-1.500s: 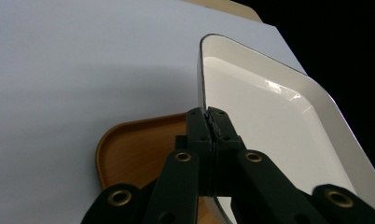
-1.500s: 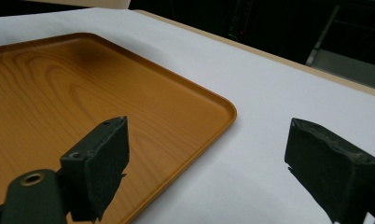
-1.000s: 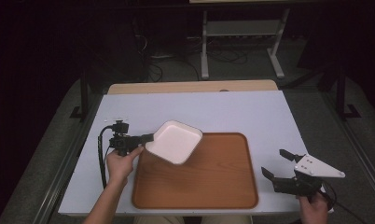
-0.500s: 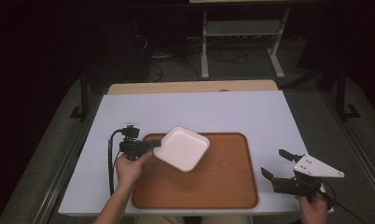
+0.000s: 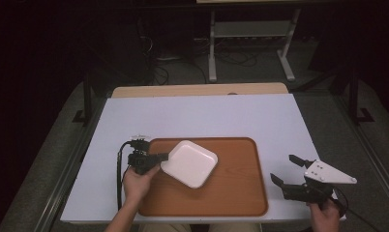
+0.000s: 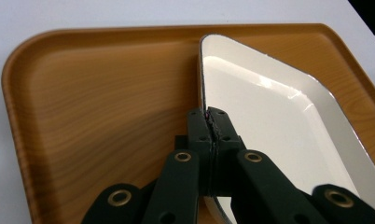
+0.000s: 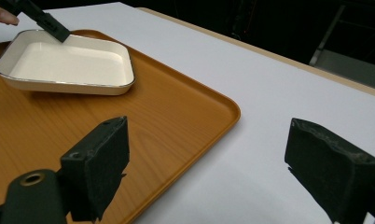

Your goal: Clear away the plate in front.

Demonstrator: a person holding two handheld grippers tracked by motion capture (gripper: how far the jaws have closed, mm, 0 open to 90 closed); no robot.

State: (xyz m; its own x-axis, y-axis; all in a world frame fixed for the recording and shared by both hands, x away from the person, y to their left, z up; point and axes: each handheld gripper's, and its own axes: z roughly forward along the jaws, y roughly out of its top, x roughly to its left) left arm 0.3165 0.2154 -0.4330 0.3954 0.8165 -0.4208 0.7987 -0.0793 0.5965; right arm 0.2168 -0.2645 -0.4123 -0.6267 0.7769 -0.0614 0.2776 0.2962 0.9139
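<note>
A white square dish [image 5: 189,163] sits low over the left part of the brown tray [image 5: 241,193]; whether it touches the tray I cannot tell. My left gripper [image 5: 164,156] is shut on the dish's left rim. In the left gripper view the two jaws pinch the dish [image 6: 274,116] at its edge, left gripper [image 6: 209,116], above the tray [image 6: 92,93]. My right gripper [image 5: 284,170] stands open over the white table right of the tray, nothing between its jaws. The right gripper view, right gripper [image 7: 213,158], shows the dish [image 7: 69,63] far left on the tray [image 7: 176,112].
The tray lies on a white table [image 5: 202,116] with a wooden strip [image 5: 197,90] along the far edge. A metal stand [image 5: 250,34] and cables are on the dark floor beyond. The tray's right half is bare.
My left gripper has carried the dish rightward and down, from the tray's upper left corner to low over the tray's left part. The right gripper has stayed put.
</note>
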